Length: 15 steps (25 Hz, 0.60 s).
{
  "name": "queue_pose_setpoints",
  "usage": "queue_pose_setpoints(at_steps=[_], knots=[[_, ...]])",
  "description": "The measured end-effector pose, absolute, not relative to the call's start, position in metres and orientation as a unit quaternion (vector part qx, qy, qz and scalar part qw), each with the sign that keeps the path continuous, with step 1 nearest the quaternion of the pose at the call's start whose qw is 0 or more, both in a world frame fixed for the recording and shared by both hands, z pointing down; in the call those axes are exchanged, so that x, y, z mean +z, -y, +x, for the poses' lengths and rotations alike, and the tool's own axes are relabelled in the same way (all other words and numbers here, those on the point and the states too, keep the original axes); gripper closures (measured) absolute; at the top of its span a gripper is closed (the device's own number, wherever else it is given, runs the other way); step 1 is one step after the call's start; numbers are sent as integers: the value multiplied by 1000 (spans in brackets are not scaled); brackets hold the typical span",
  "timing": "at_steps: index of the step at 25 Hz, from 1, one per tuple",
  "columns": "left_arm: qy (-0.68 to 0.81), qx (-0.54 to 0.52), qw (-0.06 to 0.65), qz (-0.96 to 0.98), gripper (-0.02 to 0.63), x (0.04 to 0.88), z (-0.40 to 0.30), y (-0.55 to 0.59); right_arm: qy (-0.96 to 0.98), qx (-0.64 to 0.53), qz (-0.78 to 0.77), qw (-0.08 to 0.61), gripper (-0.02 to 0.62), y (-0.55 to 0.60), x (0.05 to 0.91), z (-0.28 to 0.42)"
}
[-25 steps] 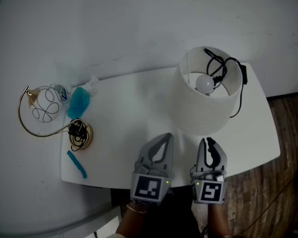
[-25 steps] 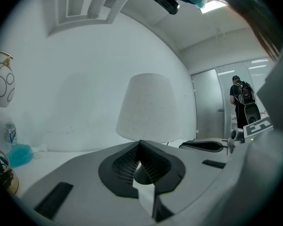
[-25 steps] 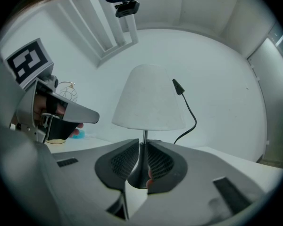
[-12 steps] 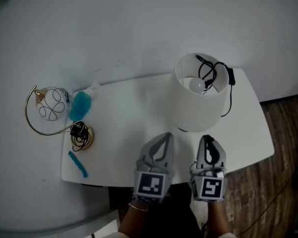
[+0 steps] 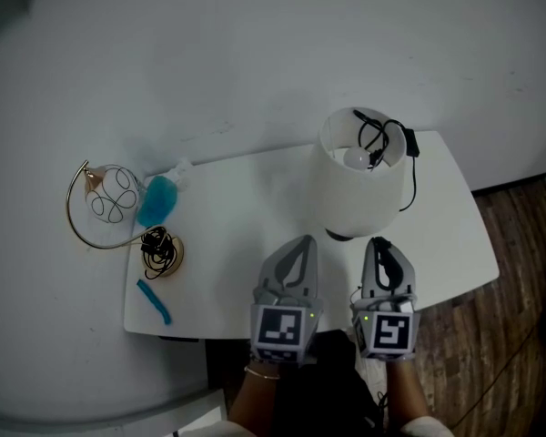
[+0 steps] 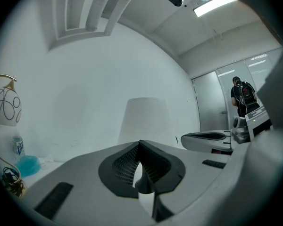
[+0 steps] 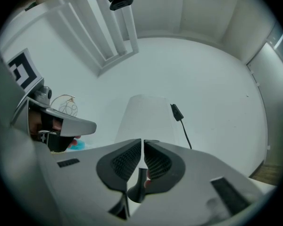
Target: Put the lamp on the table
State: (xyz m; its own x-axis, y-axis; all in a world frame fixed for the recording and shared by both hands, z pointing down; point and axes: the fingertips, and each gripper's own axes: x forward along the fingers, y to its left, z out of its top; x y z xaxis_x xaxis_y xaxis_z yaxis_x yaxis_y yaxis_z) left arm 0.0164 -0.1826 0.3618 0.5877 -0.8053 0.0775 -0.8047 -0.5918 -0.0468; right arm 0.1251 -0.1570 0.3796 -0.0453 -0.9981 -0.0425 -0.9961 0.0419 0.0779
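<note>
The lamp (image 5: 357, 189), with a plain white shade, stands upright on the white table (image 5: 237, 244) at its back right. Its black cord (image 5: 383, 138) is bundled in the top of the shade and hangs down the right side. My left gripper (image 5: 306, 241) and right gripper (image 5: 379, 243) hover side by side over the table's front edge, just short of the lamp's base. Both have their jaws together with nothing between them. The shade (image 6: 144, 120) fills the middle of the left gripper view, past that gripper (image 6: 140, 143). It stands likewise (image 7: 144, 118) beyond the right gripper (image 7: 142, 142).
A gold arc lamp with a wire-patterned globe (image 5: 109, 198) stands at the table's left end, its base wrapped in black cable (image 5: 158, 248). A blue bottle (image 5: 158, 199) lies beside it and a blue stick (image 5: 153, 300) lies near the front left corner. Wooden floor (image 5: 519, 244) shows right.
The head view has drawn back, so the table and lamp look smaller and farther off. Both grippers stay shut near the front edge, apart from the lamp.
</note>
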Motion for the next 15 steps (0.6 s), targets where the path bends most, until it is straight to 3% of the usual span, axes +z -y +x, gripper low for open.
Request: queue_pose_setpoints(at_steps=[15], knots=[[-452,-23,30,-891,612,322,-5,179,728,-64,683,-2,580,154,336,105]])
